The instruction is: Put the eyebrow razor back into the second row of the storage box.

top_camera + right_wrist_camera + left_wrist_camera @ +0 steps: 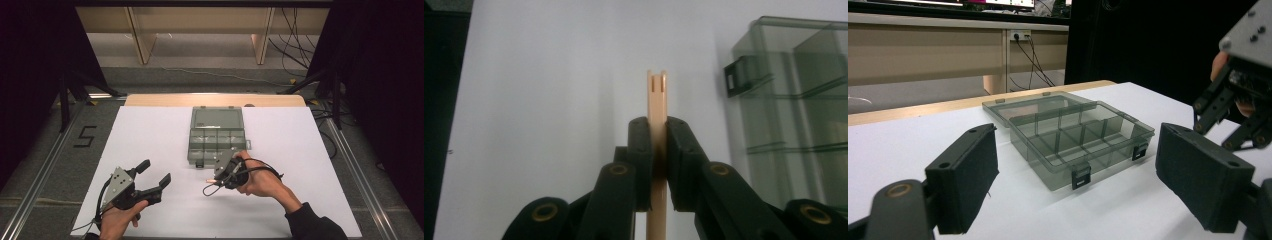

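The peach plastic stick (657, 107) is clamped between the right gripper (657, 131)'s fingers, just in front of the open compartment box (216, 135) on the counter (150, 130). Placing it seemingly remains; the left gripper (156, 174) hovers, fingers spread and empty.

Table (150, 130): spans the middle of the high view, the person's hands at its near edge.
Compartment box (216, 141): lies on the table at its centre, towards the far side, lid laid open behind it.
Left gripper (155, 173): near-left of the box, well apart from it, above the table.
Right gripper (212, 186): just before the box's near edge.
Slim stick (657, 100): between the right gripper's jaws, its tip pointing left, away from the box.
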A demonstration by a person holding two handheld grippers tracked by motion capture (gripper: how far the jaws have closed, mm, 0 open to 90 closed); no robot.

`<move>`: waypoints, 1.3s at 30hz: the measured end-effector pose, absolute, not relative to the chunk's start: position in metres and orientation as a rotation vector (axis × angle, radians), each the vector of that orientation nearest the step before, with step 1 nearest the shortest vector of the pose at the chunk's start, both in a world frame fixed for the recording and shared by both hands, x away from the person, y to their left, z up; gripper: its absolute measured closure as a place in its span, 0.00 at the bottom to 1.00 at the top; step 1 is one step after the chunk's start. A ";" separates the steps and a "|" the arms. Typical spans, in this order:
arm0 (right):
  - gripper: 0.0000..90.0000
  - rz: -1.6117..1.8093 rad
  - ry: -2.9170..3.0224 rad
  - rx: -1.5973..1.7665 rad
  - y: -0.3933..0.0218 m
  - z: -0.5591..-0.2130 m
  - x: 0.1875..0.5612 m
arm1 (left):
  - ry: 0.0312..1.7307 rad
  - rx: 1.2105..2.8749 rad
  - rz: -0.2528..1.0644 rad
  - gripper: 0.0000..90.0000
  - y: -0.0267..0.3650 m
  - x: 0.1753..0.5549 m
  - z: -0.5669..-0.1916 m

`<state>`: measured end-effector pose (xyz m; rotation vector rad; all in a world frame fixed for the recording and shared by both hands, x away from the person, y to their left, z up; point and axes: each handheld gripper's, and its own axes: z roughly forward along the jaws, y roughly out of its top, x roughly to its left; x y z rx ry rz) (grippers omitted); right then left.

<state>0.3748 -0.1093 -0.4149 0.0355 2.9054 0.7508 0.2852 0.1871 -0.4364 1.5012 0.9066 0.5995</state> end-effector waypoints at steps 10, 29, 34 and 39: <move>0.92 0.745 2.838 0.101 -0.109 -0.395 0.401 | 0.902 1.503 0.601 0.19 0.188 0.285 -0.436; 0.92 0.739 2.781 0.175 -0.118 -0.392 0.433 | 0.904 1.501 0.599 0.19 0.188 0.285 -0.436; 0.92 0.737 2.777 0.190 -0.120 -0.395 0.439 | 0.904 1.500 0.599 0.19 0.188 0.285 -0.436; 0.92 0.731 2.766 0.207 -0.121 -0.395 0.446 | 0.902 1.502 0.600 0.19 0.188 0.285 -0.436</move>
